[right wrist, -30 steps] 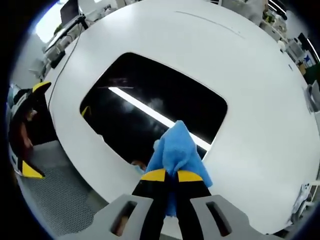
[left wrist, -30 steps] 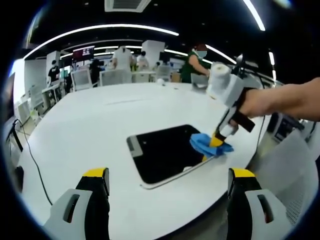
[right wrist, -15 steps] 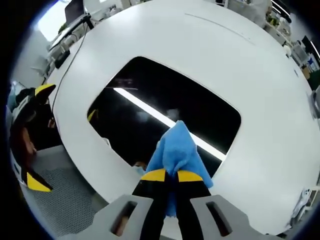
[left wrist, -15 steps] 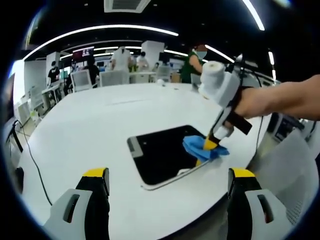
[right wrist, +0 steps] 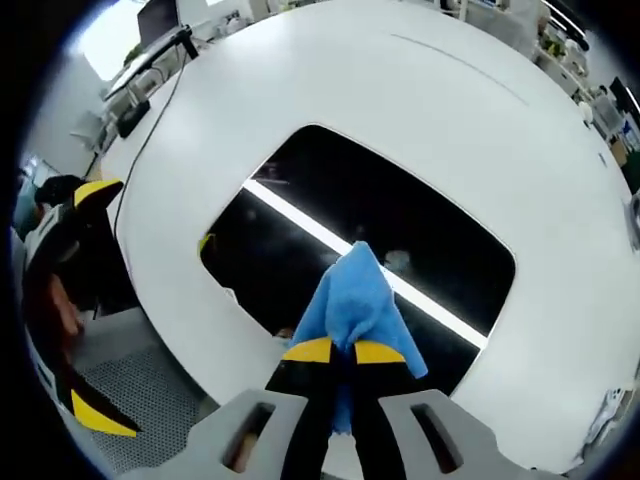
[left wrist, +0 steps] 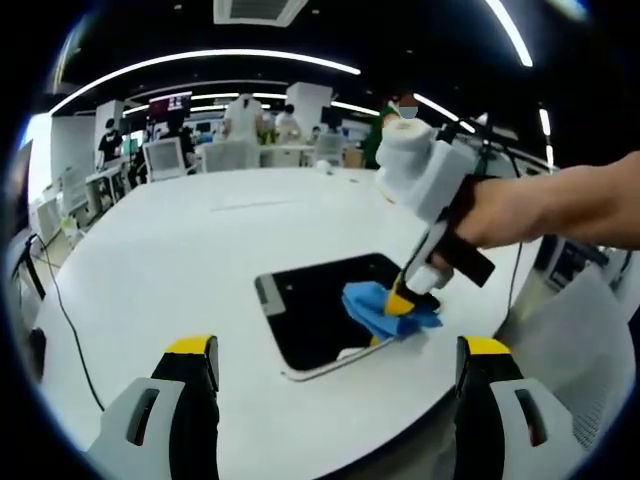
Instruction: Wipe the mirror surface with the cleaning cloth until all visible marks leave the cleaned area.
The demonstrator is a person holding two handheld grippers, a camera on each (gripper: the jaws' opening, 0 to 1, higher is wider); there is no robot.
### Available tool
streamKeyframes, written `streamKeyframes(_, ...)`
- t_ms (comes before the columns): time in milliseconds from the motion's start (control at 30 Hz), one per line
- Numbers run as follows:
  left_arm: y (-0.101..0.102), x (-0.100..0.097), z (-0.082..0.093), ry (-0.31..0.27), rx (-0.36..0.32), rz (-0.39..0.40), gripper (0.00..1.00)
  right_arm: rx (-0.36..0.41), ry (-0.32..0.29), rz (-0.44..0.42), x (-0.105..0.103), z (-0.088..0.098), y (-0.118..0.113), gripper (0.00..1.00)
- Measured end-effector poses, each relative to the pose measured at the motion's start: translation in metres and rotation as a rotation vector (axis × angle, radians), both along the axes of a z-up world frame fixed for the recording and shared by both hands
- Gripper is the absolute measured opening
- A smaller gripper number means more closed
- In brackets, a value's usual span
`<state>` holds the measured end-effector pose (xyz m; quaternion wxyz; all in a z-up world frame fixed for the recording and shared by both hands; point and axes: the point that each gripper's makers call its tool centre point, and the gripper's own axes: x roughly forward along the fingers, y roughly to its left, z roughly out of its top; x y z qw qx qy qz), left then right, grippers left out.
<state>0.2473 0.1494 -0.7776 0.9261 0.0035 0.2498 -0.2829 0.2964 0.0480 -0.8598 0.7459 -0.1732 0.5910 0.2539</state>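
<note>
Right claw (right wrist: 333, 352): yellow-tipped jaws pressed together on a bunched blue microfibre cleaning cloth (right wrist: 352, 300); seen from the left gripper view, the same claw (left wrist: 400, 300) comes in from the right, held in a person's hand (left wrist: 500, 212), tips down on the cloth (left wrist: 385, 310).

Left claw (left wrist: 335, 350): jaws spread wide apart, holding nothing, hanging above the worktop's near edge, well apart from the cloth.

Cloth position: pressed onto the glass at the mirror's near right part, just inside the edge.

Mirror: dark rectangular mirror with rounded corners and a pale frame (right wrist: 370, 235), lying flat on the worktop, reflecting a bright ceiling light strip.

Governing relation: judged from the right gripper view, the unwiped bulk of the glass extends ahead and to both sides of the right claw; the mirror's long axis runs diagonally across that view, upper left to lower right. The right claw is the nearer one.

Marks: a faint pale smudge sits just beside the cloth's tip; others cannot be told.

Worktop: large round white table (left wrist: 180, 260).
</note>
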Motion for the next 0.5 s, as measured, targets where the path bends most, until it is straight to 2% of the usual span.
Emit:
streamKeyframes(200, -0.001, 0.000, 0.000, 0.000, 0.003, -0.002, 0.99, 0.013, 0.005, 0.012, -0.003, 0.004, 0.019, 0.00)
streamKeyframes(500, -0.001, 0.001, 0.000, -0.007, 0.007, -0.005, 0.99, 0.030, 0.012, 0.029, 0.003, 0.000, 0.041, 0.00)
